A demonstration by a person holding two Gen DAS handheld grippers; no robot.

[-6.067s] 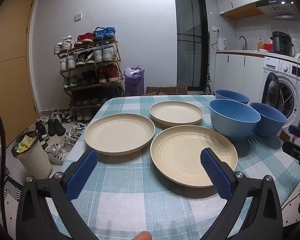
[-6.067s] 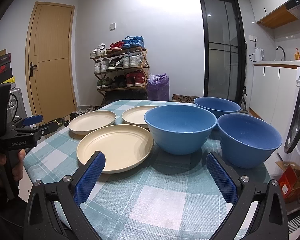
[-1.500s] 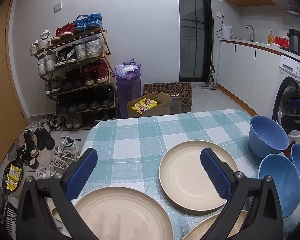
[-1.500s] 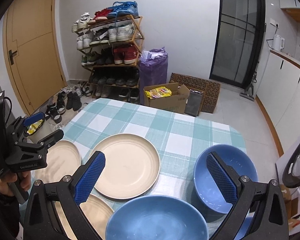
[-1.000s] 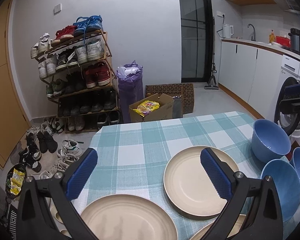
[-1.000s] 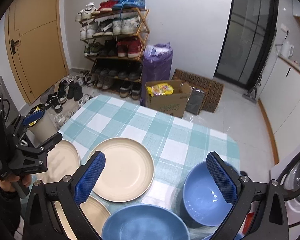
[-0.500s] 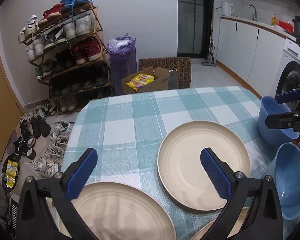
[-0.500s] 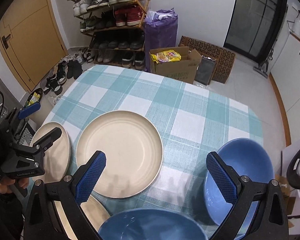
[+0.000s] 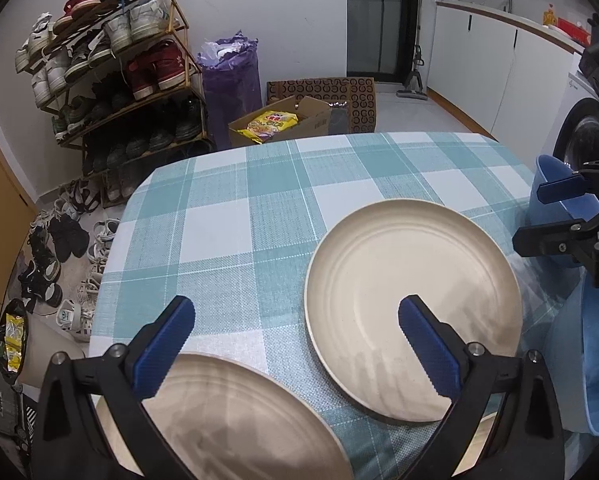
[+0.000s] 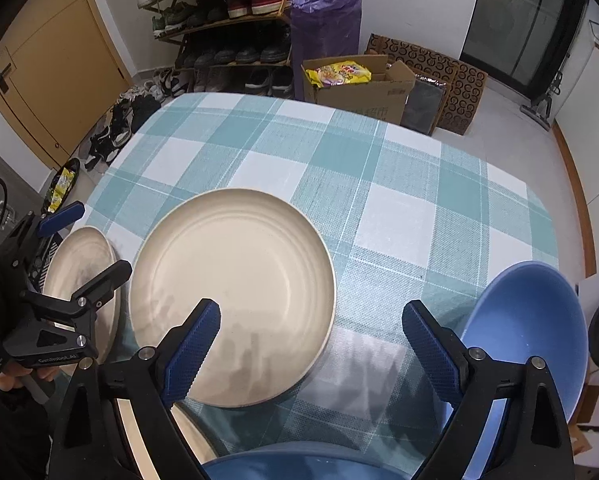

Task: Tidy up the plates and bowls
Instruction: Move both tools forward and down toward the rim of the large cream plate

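Left gripper [image 9: 295, 332] hangs above the counter [image 9: 235, 216], jaws apart, empty. Right gripper [image 10: 311, 338] likewise, jaws apart, empty. Far plate [image 10: 231, 280] lies flat mid-counter; near plate [image 9: 235, 420] sits beside it on the left, apart from it. Two bowls [image 10: 531, 320] stand at the right edge. Judgement: the plates look like light, rigid, smooth moulded ware with a raised rim. Pinch the rim edge-on, since the flat face offers no purchase. Slip risk is moderate.
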